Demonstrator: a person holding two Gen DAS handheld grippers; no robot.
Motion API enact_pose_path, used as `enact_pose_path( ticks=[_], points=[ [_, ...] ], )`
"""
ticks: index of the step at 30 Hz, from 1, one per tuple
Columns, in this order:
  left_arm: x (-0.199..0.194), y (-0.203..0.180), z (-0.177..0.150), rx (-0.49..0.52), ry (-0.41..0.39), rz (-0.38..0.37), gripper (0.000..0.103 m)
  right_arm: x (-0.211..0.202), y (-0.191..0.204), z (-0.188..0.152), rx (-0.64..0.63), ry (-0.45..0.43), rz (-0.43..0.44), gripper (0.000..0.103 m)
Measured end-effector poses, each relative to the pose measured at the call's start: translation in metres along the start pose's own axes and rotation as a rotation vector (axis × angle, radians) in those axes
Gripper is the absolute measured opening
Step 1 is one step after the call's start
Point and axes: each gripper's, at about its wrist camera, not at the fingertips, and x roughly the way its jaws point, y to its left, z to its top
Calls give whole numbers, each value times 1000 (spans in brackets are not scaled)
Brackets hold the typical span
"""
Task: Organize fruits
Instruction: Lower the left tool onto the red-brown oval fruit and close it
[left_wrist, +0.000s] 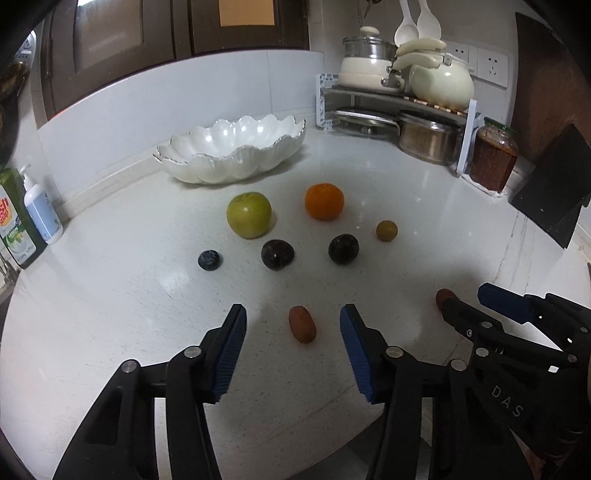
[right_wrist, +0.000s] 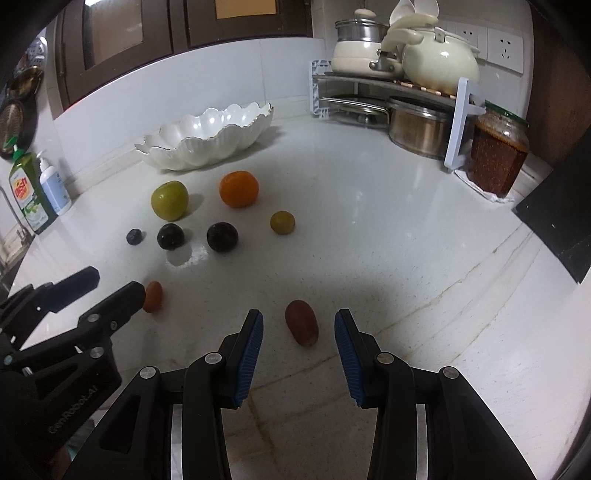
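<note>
My left tongs (left_wrist: 293, 332) and right tongs (right_wrist: 299, 328) hang spread over the desk (right_wrist: 388, 240), each straddling a reddish grape (left_wrist: 302, 324) (right_wrist: 301, 322), untouched; the other fruit lies beyond, near the white bowl (left_wrist: 232, 151).

The pale speckled stone countertop (left_wrist: 147, 295) is polished and reflective. The far white scalloped ceramic bowl (left_wrist: 236, 147) is glossy. At far right, the brushed steel pot (left_wrist: 428, 138) looks metallic beside a clear glass jar (left_wrist: 493, 158). Both grippers' blue ribbed pads (right_wrist: 251, 354) look matt.
</note>
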Motion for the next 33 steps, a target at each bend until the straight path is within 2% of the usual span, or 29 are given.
enact_pose_path(
  ticks=[15,21,26,33],
  points=[
    [28,-4,-7,-22,61,-4,34,21,-5,-1,22,43,16,41],
    [35,-1,-6,-40,83,-9,27,24,-5,1,17,53,4,34],
    [37,0,-6,-45,87,-23,20,25,-2,2,-5,56,-18,22],
    [34,2,-6,-47,86,-38,17,26,-1,4,0,59,-13,19]
  ],
)
